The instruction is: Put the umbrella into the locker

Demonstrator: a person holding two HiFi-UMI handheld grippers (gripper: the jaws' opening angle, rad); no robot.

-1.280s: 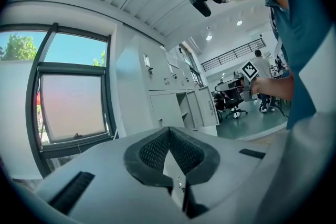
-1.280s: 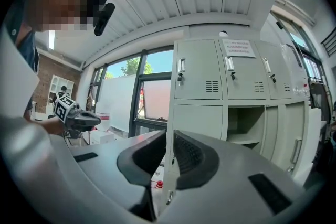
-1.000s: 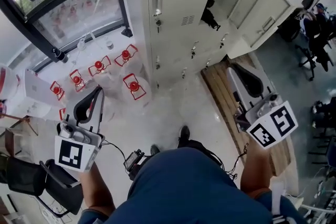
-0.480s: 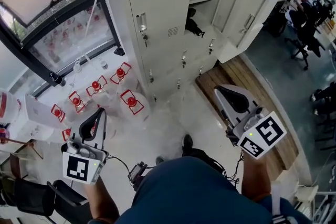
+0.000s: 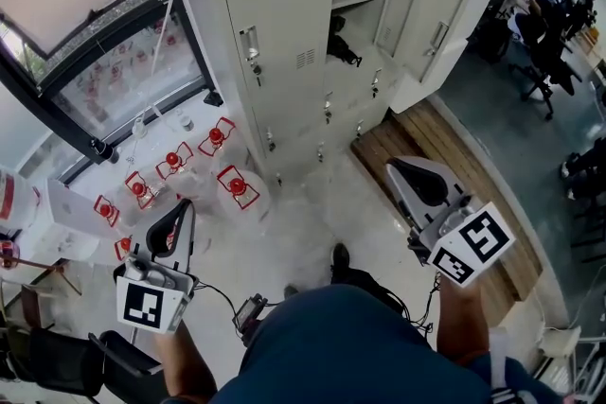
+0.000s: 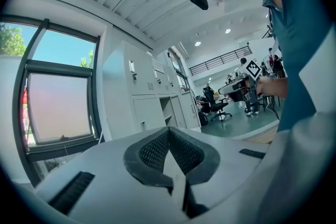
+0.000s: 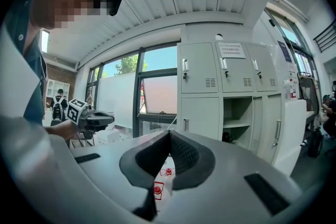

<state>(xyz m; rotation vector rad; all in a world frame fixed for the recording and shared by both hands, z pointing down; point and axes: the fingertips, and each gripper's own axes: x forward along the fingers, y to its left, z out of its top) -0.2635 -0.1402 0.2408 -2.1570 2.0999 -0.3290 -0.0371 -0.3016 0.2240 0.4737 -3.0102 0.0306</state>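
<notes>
the umbrella is a small, dark, soft-looking bundle lying on the bottom of the open compartment of the locker, just under a thin flat shelf. the locker is a bank of cream painted sheet metal, flat-fronted and square-edged, with louvred vent slots, slim bright handles and keys hanging from some of the locks. its open door swings out to the right.

the left hand-held gripper has a smooth white plastic shell that tapers to a point. its black ribbed rubber pads bow apart into a teardrop-shaped hollow and meet at the tips, so the jaws are closed on themselves and empty. the right hand-held gripper has the same build, with its pads likewise pressed tip to tip and gripping nothing. each carries a cube with black-and-white square markers at its rear. both are held level above the floor, one on each side of the person, well apart from the locker.

the floor is pale, glossy and speckled. clear plastic bottles with red caps and thin red handles cluster on it at the foot of a black-framed window. a strip of wooden planks with visible grain lies beside the locker's base.
</notes>
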